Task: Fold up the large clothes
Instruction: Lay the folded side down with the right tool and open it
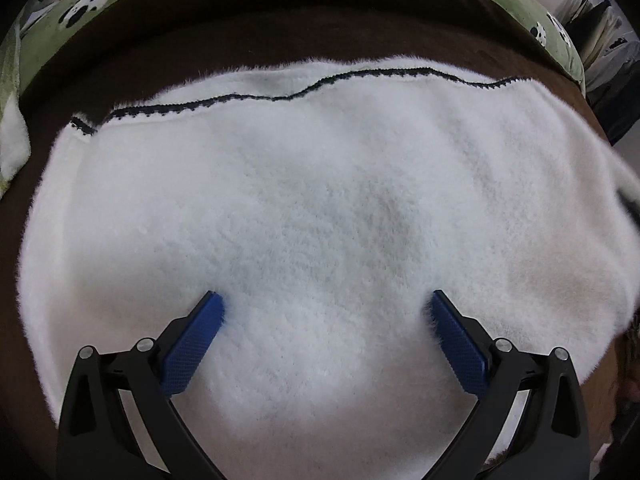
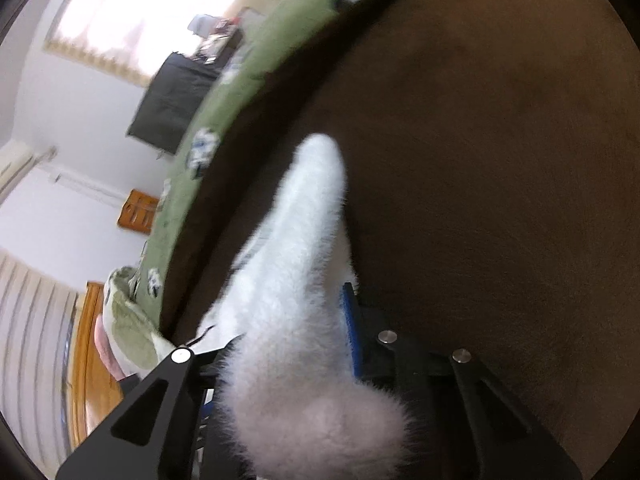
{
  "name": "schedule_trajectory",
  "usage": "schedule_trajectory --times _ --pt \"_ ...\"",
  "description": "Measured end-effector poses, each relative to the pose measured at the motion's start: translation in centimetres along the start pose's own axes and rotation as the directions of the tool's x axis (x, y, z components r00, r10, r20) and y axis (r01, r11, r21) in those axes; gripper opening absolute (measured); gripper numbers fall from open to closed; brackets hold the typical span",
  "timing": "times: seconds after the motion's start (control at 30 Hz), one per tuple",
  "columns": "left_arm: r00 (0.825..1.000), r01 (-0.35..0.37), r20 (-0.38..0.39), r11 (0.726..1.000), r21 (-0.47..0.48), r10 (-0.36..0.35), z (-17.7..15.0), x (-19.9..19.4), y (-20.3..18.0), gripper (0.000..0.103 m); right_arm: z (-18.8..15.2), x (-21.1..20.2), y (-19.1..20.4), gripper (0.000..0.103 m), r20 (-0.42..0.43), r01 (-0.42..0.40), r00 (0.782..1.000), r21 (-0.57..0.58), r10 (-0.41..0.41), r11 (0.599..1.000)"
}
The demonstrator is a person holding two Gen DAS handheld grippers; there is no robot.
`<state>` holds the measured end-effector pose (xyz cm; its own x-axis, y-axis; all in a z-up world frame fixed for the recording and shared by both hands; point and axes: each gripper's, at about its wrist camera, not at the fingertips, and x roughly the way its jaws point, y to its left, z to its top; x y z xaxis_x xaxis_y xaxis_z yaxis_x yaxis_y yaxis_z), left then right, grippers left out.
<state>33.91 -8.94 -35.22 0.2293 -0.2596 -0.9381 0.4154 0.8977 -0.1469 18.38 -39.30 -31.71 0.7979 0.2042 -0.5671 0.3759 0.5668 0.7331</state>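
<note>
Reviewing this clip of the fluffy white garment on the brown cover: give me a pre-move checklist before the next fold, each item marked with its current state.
1. Right gripper has fabric: ok, shut on a fold of the white garment that stands up between its fingers.
2. Left gripper ready to pin or grasp: ok, open, fingertips pressed into the pile.
3. Left gripper holding anything: not ok, nothing between its fingers.
4. Garment body flat: ok in the left wrist view, with the dark stitched edge lying on top along the far side.
5. Brown cover ahead of the right gripper free of clutter: ok.
6. Which part the right gripper holds: cannot tell.
</note>
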Motion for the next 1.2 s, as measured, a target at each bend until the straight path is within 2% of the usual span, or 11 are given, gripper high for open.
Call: schedule_trajectory --times 0.17,0.3,0.5,0.53,0.57,0.67,0.8,0.87,0.97,1.07,1.2 --pt "1.000 -0.012 0.020 1.000 0.009 0.012 -0.1 -1.3 0.3 0.098 -0.1 -0.9 7.5 0.018 0.002 -0.067 0.998 -0.171 0.068 0.983" --pt "0.996 -0.054 0.078 0.998 0.020 0.052 -0.4 -4.5 0.8 0.097 -1.6 -0.5 14.2 0.017 -0.032 -0.120 0.993 -0.317 0.116 0.941" --pt "0.981 -0.163 0.107 0.986 0.034 0.159 -3.3 -8.5 4.4 0.097 -5.7 1.6 21.7 0.015 -0.108 -0.184 0.983 -0.446 0.151 0.876" --pt "0.972 -0.212 0.107 0.977 0.023 0.209 -4.1 -8.8 5.6 0.097 -6.4 2.1 22.5 0.015 -0.114 -0.183 0.983 -0.460 0.147 0.869" --pt "0.970 -0.221 0.106 0.975 0.008 0.219 -4.7 -9.2 6.7 0.097 -7.5 2.7 23.5 0.013 -0.128 -0.190 0.981 -0.474 0.146 0.860" --pt "0.974 -0.186 0.111 0.977 -0.100 0.197 -6.0 -9.7 9.9 0.097 -10.1 4.4 25.5 0.009 -0.177 -0.220 0.972 -0.483 0.151 0.848" --pt "0.968 -0.195 0.113 0.954 -0.227 0.224 -8.0 -10.9 13.9 0.097 -13.0 6.8 27.3 0.008 -0.227 -0.221 0.967 -0.515 0.117 0.829" --pt "0.966 -0.199 0.111 0.947 -0.253 0.233 -8.9 -11.2 15.0 0.097 -14.8 7.6 27.8 0.008 -0.241 -0.203 0.967 -0.554 0.078 0.807" --pt "0.960 -0.219 0.109 0.937 -0.274 0.256 -10.4 -11.8 16.6 0.097 -16.7 8.3 28.3 0.008 -0.270 -0.210 0.961 -0.565 0.062 0.798" --pt "0.960 -0.225 0.099 0.931 -0.289 0.262 -11.1 -11.7 17.9 0.097 -19.2 9.6 29.0 0.007 -0.280 -0.190 0.960 -0.627 0.010 0.756" --pt "0.957 -0.237 0.093 0.924 -0.301 0.276 -12.4 -12.3 18.7 0.097 -22.6 11.8 29.1 0.007 -0.323 -0.182 0.944 -0.671 -0.062 0.719"
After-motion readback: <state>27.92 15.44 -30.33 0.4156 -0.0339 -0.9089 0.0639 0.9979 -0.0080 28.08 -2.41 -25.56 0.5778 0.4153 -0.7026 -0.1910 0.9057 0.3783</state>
